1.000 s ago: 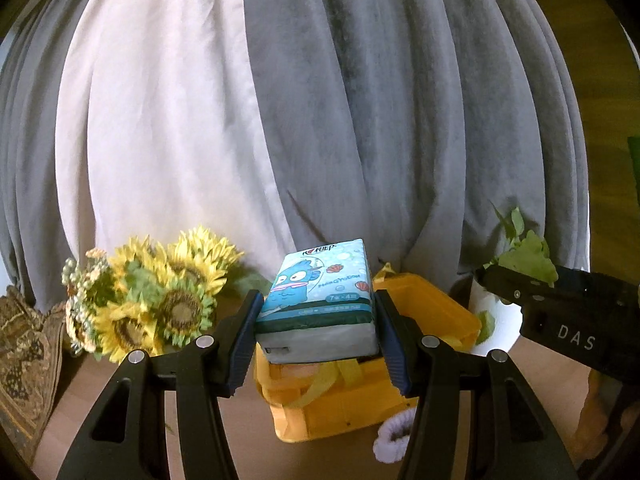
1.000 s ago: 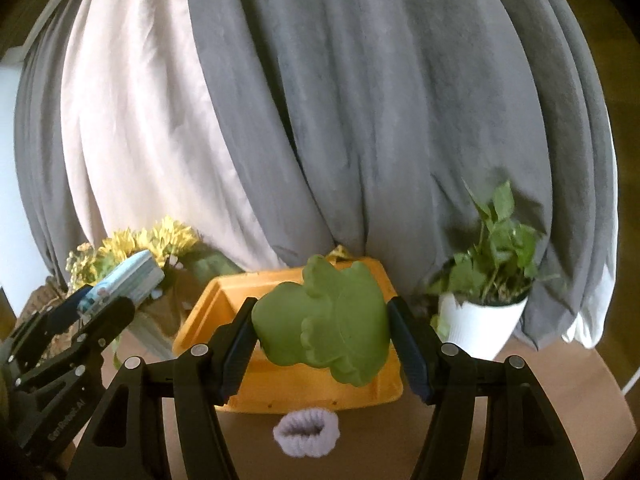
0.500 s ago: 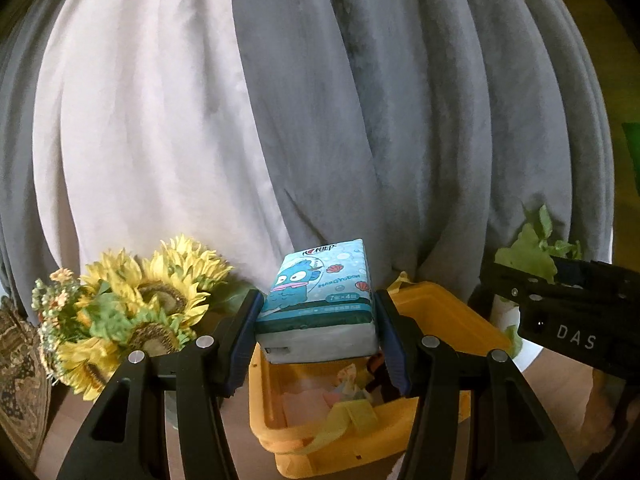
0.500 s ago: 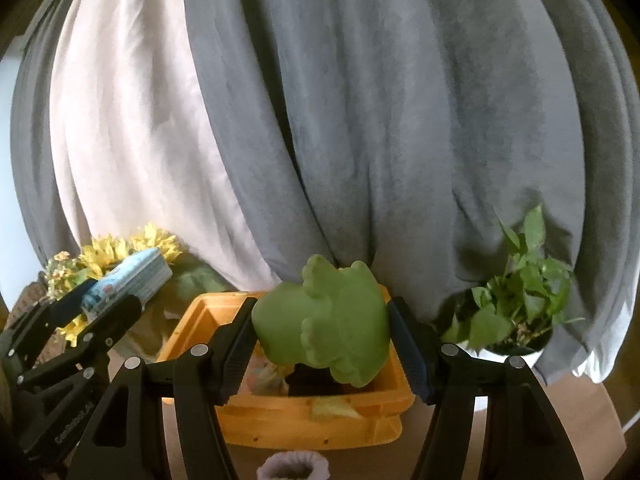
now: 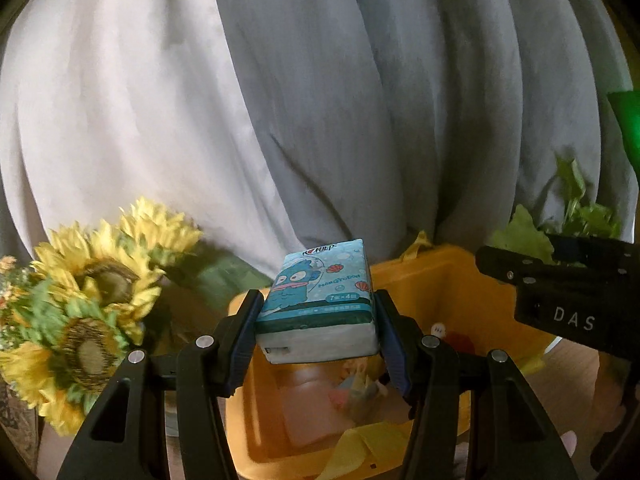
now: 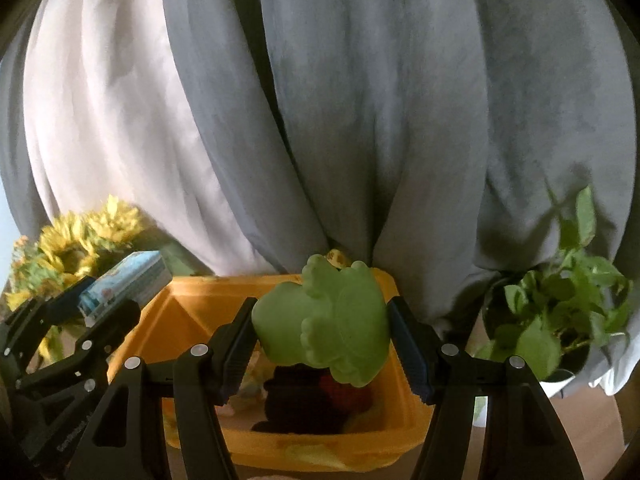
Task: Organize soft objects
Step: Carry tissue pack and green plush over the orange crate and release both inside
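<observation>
Curtains point(image 5: 320, 100) in grey and white fill the upper frame of both views. Below them, at lower centre, an orange bin point(image 6: 288, 436) sits on the worktop point(image 6: 580, 412), holding dark and red soft items too dim to name. Sunflowers point(image 5: 92, 300) stand at lower left, a potted green plant point(image 6: 560, 320) at lower right. The right tool point(image 6: 322, 332) pinches a green soft toy point(image 6: 332, 320) above the bin. The left tool point(image 5: 316, 320) clamps a blue tissue pack point(image 5: 320, 300), printed with a cartoon fish, over the bin's left side.
</observation>
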`<state>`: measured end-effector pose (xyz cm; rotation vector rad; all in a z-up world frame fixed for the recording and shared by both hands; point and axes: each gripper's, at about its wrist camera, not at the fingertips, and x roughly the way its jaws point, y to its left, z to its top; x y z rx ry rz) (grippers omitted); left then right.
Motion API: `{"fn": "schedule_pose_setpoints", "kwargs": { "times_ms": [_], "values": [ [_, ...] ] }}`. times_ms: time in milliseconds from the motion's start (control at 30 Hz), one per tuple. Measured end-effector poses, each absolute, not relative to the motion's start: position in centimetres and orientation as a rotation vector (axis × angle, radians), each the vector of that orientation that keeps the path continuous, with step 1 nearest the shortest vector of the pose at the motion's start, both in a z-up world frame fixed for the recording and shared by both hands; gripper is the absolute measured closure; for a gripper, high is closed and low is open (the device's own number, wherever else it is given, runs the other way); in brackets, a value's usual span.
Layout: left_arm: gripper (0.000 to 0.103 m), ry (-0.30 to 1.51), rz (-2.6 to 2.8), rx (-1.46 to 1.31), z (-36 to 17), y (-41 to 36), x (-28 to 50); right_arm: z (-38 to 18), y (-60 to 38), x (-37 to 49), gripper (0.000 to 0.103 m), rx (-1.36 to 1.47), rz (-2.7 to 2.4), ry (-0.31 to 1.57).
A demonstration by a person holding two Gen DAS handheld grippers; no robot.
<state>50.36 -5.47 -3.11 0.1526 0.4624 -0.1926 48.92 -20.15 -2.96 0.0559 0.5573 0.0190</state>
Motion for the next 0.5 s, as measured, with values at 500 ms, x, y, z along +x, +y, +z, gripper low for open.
{"fn": "schedule_pose_setpoints", "kwargs": {
  "times_ms": [500],
  "values": [
    [0.047,0.633,-0.229,0.205,-7.1,-6.7,53.9,-7.1,-20.2,53.1,0.038,0.045,0.024,0.72]
  ]
}}
